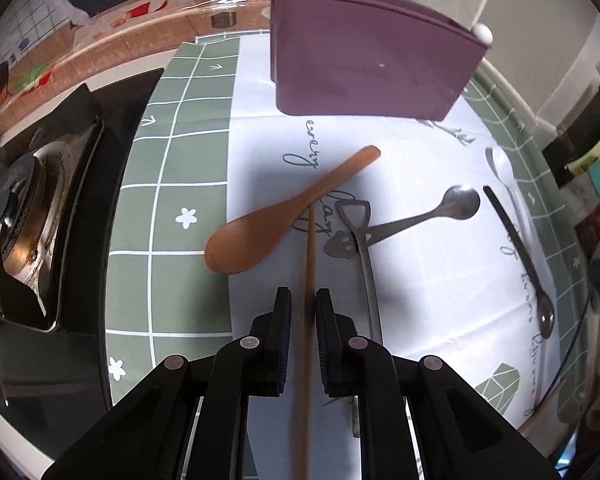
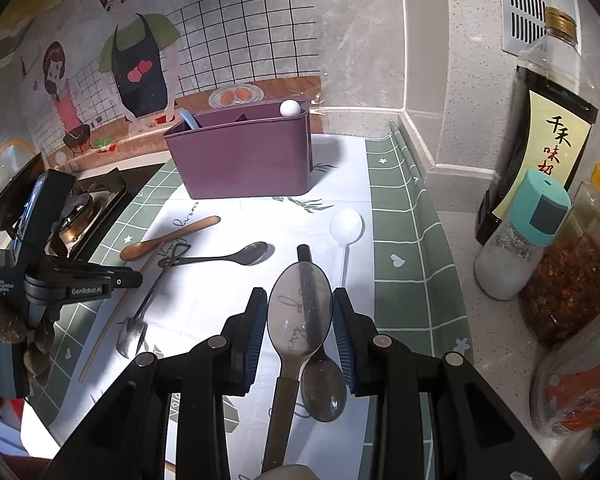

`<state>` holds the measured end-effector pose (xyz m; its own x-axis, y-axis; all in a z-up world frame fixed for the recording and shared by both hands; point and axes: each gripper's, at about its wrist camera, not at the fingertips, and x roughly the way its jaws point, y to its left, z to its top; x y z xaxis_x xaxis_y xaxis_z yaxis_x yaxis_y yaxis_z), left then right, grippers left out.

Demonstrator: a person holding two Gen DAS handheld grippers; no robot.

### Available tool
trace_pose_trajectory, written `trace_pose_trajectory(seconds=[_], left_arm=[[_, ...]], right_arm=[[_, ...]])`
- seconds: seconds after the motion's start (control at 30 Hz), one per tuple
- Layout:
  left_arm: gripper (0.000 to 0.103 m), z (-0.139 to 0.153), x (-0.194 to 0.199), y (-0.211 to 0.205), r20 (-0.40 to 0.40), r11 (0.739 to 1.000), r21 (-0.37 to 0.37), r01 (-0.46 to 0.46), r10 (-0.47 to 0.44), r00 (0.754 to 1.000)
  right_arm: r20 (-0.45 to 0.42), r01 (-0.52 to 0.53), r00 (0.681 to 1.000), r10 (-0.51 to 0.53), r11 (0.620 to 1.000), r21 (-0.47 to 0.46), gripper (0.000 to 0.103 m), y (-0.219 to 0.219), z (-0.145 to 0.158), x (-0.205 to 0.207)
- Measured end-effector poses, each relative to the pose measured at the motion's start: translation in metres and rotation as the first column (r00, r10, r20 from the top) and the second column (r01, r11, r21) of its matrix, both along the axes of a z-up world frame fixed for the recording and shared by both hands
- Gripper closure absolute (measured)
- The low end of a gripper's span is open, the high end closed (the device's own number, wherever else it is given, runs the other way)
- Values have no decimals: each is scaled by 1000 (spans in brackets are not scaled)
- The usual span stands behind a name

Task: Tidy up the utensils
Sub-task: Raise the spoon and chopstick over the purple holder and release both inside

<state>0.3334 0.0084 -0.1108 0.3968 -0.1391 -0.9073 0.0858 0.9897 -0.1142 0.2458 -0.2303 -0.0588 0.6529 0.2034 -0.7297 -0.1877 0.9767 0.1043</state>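
The left gripper [image 1: 303, 312] is closing its narrow jaws around a thin wooden chopstick [image 1: 309, 248], which is running straight up between the pads, though whether they are pressing on it is unclear. The right gripper [image 2: 300, 320] is holding a large metal spoon with a dark handle [image 2: 300, 312] across its bowl, jaws spread wide to fit it, apparently ready to carry it off. A smaller steel spoon [image 2: 324, 390] is lying on the cloth just beneath. Beyond, a brown wooden spoon [image 1: 260, 232], a slotted metal spatula [image 1: 358, 248], a steel ladle-shaped spoon [image 1: 458, 202] and a white plastic spoon [image 2: 346, 226] are lying loose on the white-and-green tablecloth [image 1: 172, 168]. The purple plastic utensil caddy [image 2: 244, 152], the likely destination, is standing upright at the back.
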Motion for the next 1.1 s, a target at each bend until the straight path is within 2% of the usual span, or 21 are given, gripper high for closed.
trace_pose_trajectory(seconds=[0.13, 0.3, 0.47, 0.57, 0.6, 0.67, 0.73, 0.83, 0.9, 1.1], left_arm=[[76, -3, 2, -3, -9, 1000, -10, 26, -26, 1000], [74, -3, 10, -8, 1, 999, -16, 39, -39, 999], [81, -3, 19, -10, 7, 1000, 13, 10, -10, 1000], [86, -4, 24, -8, 2, 1000, -1, -10, 10, 1000], [98, -4, 26, -6, -2, 1000, -10, -19, 19, 1000], [98, -1, 24, -1, -4, 997, -59, -41, 41, 999], [98, 10, 15, 1, 27, 993, -105, -46, 49, 998], [98, 42, -10, 1, 131, 987, -155, -38, 59, 990], [98, 58, -19, 5, 165, 978, -203, -42, 77, 983], [98, 90, -38, 9, 275, 980, -198, -33, 88, 957]], right_arm=[[-10, 1, 1000, -1, 1000, 8, 73, -1, -3, 0], [-14, 0, 1000, 1, 1000, 9, 73, -1, -5, 0], [-13, 4, 1000, -4, 1000, 5, 73, -4, -5, 2], [-3, 8, 1000, -8, 1000, -1, 73, -6, -2, 2], [1, 8, 1000, -8, 1000, -2, 73, -6, 0, 2], [18, 10, 1000, -10, 1000, -1, 73, -8, 5, 2], [33, 12, 999, -12, 1000, 10, 73, -11, 12, 2], [45, 15, 999, -17, 999, 43, 73, -17, 20, 3], [49, 16, 999, -19, 998, 64, 73, -19, 23, 4], [59, 7, 998, -11, 997, 71, 73, -15, 28, 12]])
